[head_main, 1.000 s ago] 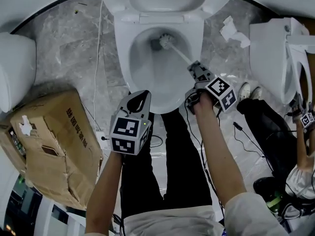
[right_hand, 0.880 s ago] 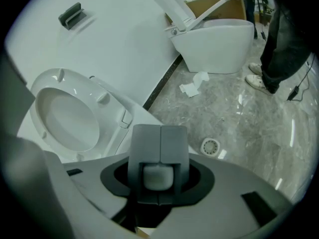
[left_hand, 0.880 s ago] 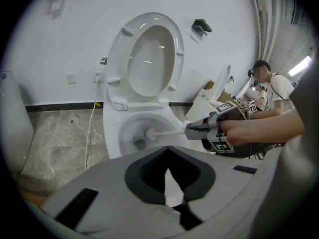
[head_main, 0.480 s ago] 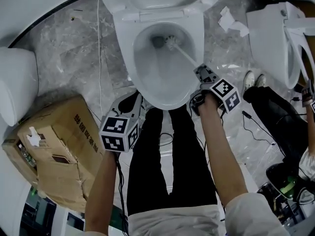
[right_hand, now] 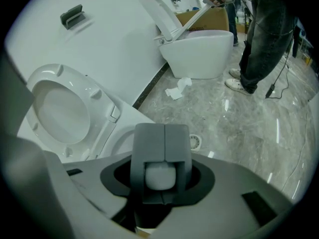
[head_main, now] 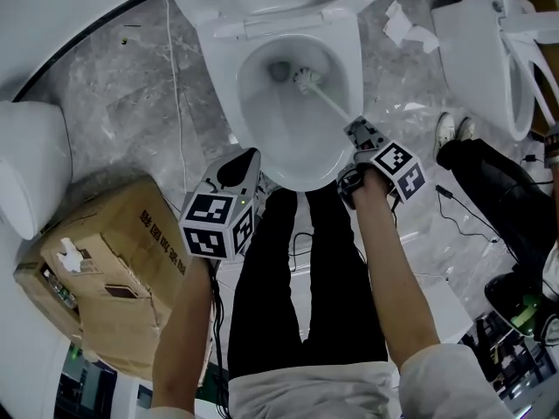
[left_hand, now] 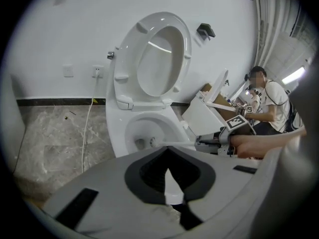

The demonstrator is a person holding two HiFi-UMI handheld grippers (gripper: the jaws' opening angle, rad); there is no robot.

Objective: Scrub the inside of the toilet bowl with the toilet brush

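The white toilet bowl (head_main: 262,120) stands open with its seat (left_hand: 162,59) raised. A white toilet brush (head_main: 307,79) has its head low in the bowl, just right of the drain hole. Its thin handle (head_main: 334,106) slants back to my right gripper (head_main: 356,132) at the bowl's front right rim. The right gripper (right_hand: 164,131) is shut on the handle's white end (right_hand: 159,176). My left gripper (head_main: 247,160) hovers at the bowl's front left rim, shut and holding nothing. In the left gripper view the left gripper (left_hand: 169,152) points at the bowl (left_hand: 149,131), where the brush (left_hand: 149,142) shows.
A cardboard box (head_main: 105,269) sits on the floor at the left, beside a white fixture (head_main: 31,164). A second toilet (head_main: 480,51) stands at the right with another person's legs (head_main: 498,182) next to it. Crumpled paper (head_main: 406,29) and a thin cable (head_main: 179,103) lie on the marble floor.
The brush head has slid a little to the right, off the drain hole. My left gripper has drifted left along the bowl's front. The right gripper keeps its hold.
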